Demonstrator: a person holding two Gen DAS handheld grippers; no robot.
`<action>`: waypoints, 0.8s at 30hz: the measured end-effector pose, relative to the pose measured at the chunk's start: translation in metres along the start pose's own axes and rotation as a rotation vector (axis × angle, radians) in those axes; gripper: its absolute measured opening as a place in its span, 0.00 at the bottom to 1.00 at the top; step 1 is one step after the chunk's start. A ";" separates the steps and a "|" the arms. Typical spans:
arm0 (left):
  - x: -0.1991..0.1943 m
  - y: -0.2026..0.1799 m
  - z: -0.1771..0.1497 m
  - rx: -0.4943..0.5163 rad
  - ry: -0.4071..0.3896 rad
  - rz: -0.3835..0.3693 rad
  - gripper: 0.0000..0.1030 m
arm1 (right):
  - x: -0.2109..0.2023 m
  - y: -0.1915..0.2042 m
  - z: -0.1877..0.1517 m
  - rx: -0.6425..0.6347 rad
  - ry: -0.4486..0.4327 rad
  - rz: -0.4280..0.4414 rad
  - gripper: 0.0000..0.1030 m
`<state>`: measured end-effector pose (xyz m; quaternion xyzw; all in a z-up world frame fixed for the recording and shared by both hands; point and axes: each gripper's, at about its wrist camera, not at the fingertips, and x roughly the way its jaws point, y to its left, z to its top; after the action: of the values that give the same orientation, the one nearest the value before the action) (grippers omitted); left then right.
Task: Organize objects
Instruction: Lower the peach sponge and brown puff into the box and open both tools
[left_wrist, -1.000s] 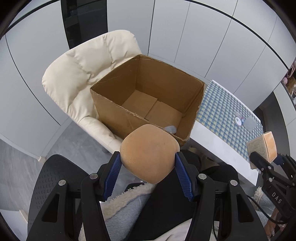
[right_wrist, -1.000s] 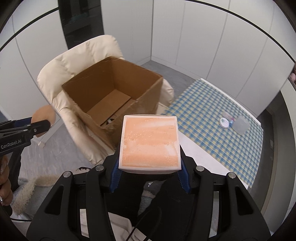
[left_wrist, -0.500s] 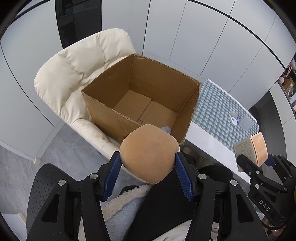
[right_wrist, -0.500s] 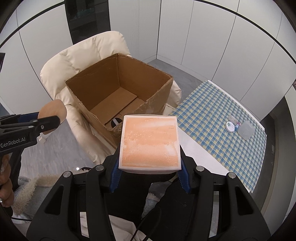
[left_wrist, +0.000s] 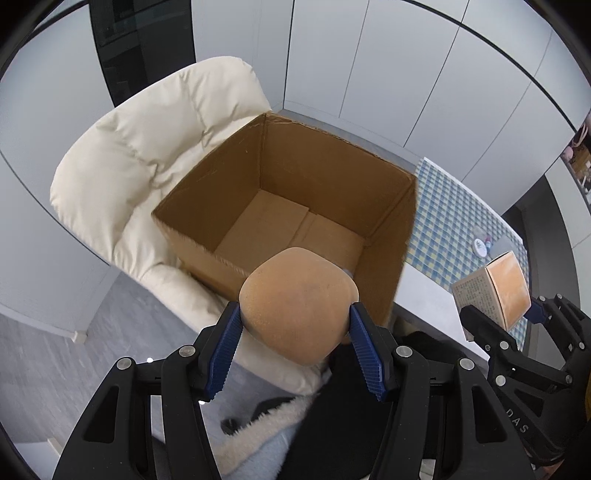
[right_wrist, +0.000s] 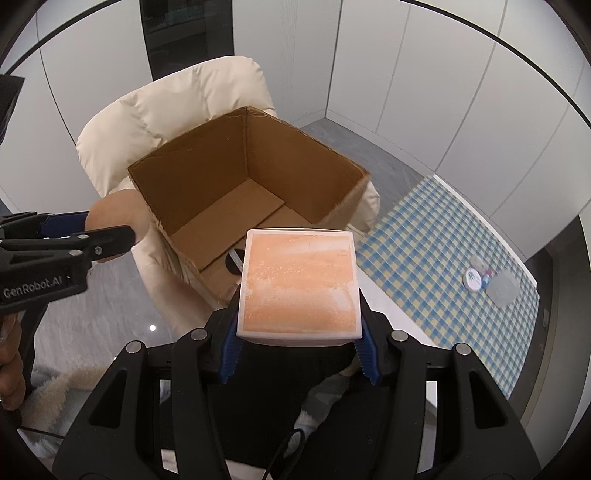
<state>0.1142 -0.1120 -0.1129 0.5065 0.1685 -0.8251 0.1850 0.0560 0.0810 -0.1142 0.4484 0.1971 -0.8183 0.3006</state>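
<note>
My left gripper (left_wrist: 295, 325) is shut on a rounded tan sponge (left_wrist: 297, 302), held just before the near wall of an open cardboard box (left_wrist: 332, 177). In the right wrist view my right gripper (right_wrist: 298, 328) is shut on a square white box with an orange top (right_wrist: 298, 284), near the same cardboard box (right_wrist: 295, 162). Each gripper shows in the other's view: the right gripper (left_wrist: 498, 314) with its orange box (left_wrist: 506, 288), the left gripper (right_wrist: 107, 229) with the sponge (right_wrist: 110, 210). A small dark-and-white item (right_wrist: 233, 260) lies on the cardboard box's floor.
The cardboard box rests on a cream padded armchair (left_wrist: 147, 155). To its right stands a table with a blue checked cloth (right_wrist: 443, 251) carrying a small round white tin (right_wrist: 473, 278) and a clear lid (right_wrist: 502, 290). White cabinet doors line the walls.
Both grippers have moved toward the cardboard box with their loads; the box looks larger and nearer in both views. Both grips are unchanged.
</note>
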 end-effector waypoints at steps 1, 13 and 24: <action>0.004 0.002 0.006 0.000 0.003 0.002 0.58 | 0.004 0.001 0.005 -0.006 0.000 0.002 0.53; 0.055 0.017 0.080 -0.016 -0.002 0.022 0.58 | 0.068 0.018 0.066 -0.066 0.008 0.024 0.53; 0.106 0.047 0.097 -0.043 0.018 0.110 0.57 | 0.133 0.007 0.097 -0.069 0.054 0.030 0.53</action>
<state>0.0174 -0.2125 -0.1713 0.5184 0.1596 -0.8052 0.2395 -0.0546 -0.0240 -0.1778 0.4627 0.2266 -0.7939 0.3229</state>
